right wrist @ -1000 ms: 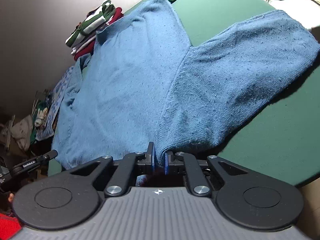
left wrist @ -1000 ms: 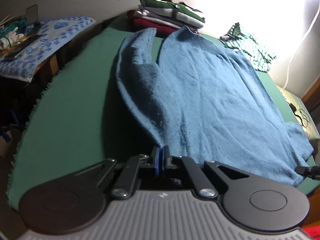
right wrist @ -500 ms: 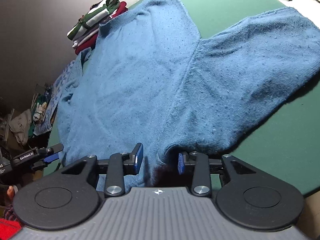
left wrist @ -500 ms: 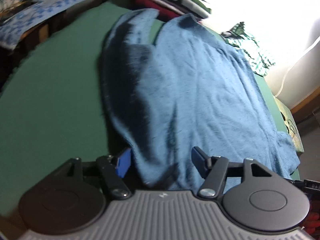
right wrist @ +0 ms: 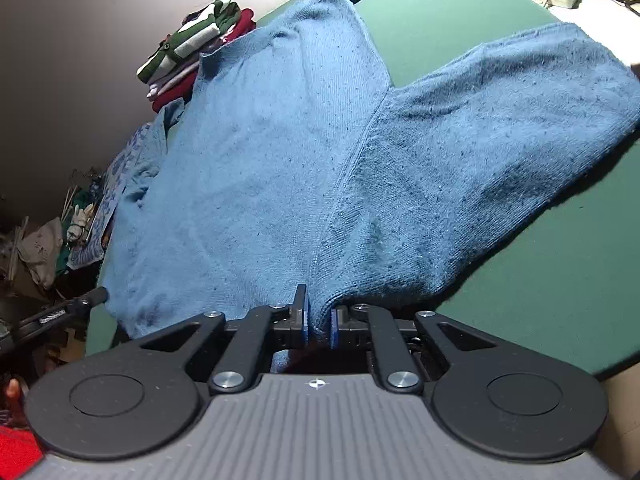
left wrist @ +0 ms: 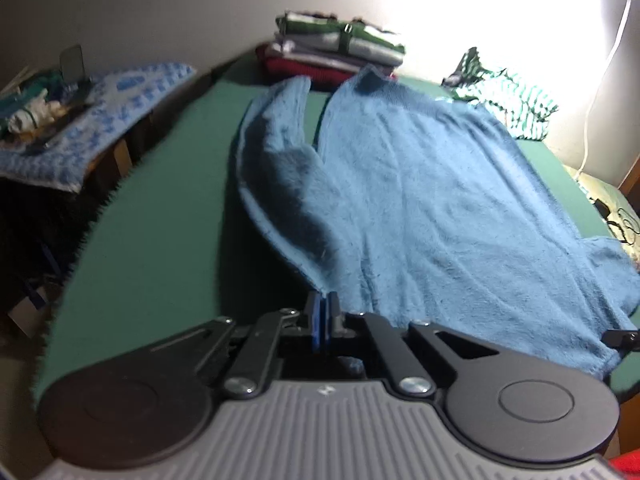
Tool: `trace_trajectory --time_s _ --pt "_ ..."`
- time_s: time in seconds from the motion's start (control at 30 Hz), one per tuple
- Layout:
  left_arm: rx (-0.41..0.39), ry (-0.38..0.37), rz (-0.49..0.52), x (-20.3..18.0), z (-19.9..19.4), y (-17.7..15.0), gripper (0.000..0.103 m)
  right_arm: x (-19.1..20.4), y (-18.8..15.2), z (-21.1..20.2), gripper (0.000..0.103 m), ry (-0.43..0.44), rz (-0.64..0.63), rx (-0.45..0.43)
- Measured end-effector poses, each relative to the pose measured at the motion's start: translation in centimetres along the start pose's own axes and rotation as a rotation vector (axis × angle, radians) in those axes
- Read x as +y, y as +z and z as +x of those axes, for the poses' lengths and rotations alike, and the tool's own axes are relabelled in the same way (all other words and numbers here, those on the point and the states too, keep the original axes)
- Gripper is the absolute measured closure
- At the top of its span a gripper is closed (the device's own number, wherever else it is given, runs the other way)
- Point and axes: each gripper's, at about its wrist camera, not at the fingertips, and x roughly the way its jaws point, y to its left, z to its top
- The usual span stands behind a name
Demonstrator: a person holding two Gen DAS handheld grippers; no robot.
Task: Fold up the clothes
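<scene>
Both grippers — left gripper (left wrist: 322, 316), right gripper (right wrist: 319, 322) — pinch the blue sweater's (right wrist: 280, 152) near edge at lower centre; uneven pulling risks slipping knit.

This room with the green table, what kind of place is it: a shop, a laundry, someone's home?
Most likely a room in someone's home. A blue sweater lies spread on a green table, a stack of folded clothes sits at the far end, and a cluttered side table with a blue patterned cloth stands beside it.
</scene>
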Motion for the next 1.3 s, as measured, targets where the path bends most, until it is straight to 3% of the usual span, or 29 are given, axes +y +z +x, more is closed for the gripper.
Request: trace_trajectory --time_s 0.23,0.37,0.53,0.6,0.63,0.67,0.7,0.73,0.8,0.9,0.97,1.0,1.07,1.23,1.27,1.3 --pt "0.059 -0.010 0.017 0.8 -0.1 -0.8 0.103 -0.2 0.0 0.2 0.093 -0.037 -0.025 0.035" --pt "0.062 -0.013 -0.007 1.6 -0.7 -1.6 0.103 0.6 -0.2 0.2 0.093 -0.055 -0.105 0.047" --pt "0.120 -0.010 -0.022 2.1 0.4 -1.9 0.103 0.0 -0.1 0.3 0.093 -0.050 -0.076 0.056" --pt "0.122 -0.030 -0.077 2.7 1.4 -1.4 0.084 -0.2 -0.2 0.6 0.090 -0.050 -0.059 0.059" --pt "0.127 -0.046 -0.102 3.0 2.0 -1.2 0.057 -0.2 -0.2 0.6 0.086 -0.044 -0.051 0.060" --pt "0.135 -0.062 -0.118 3.1 2.6 -1.0 0.041 -0.2 -0.2 0.5 0.085 -0.042 -0.052 0.064" --pt "0.137 -0.076 -0.127 3.2 3.0 -0.9 0.038 -0.1 -0.2 0.4 0.078 -0.041 -0.057 0.066" --pt "0.137 -0.088 -0.133 3.1 3.3 -0.7 0.038 0.0 -0.2 0.3 0.072 -0.040 -0.063 0.068" --pt "0.133 -0.113 -0.143 2.7 4.0 -0.5 0.038 -0.1 -0.3 -0.1 0.070 -0.041 -0.053 0.053" --pt "0.146 -0.117 -0.163 2.0 5.2 -0.3 0.050 -0.8 -0.5 0.0 0.070 -0.029 0.029 0.016" --pt "0.128 -0.071 -0.136 1.4 5.4 -0.1 0.093 -1.0 -0.6 0.2 0.070 -0.017 0.070 -0.005" --pt "0.124 -0.055 -0.131 1.3 5.5 -0.1 0.094 -0.9 -0.7 0.3 0.072 -0.016 0.069 -0.011" --pt "0.118 -0.043 -0.132 1.4 5.2 -0.1 0.095 -0.7 -0.6 0.4 0.089 -0.031 0.044 0.000" --pt "0.062 0.012 -0.019 0.0 2.2 -0.4 0.096 -0.6 -0.4 -0.2 0.093 -0.047 -0.004 0.033" --pt "0.058 0.015 -0.013 0.0 1.7 -0.4 0.103 -0.6 -0.3 -0.4 0.093 -0.045 -0.013 0.038" --pt "0.058 0.023 -0.012 0.1 1.3 -0.4 0.103 -0.6 -0.3 -0.6 0.093 -0.043 -0.022 0.043"
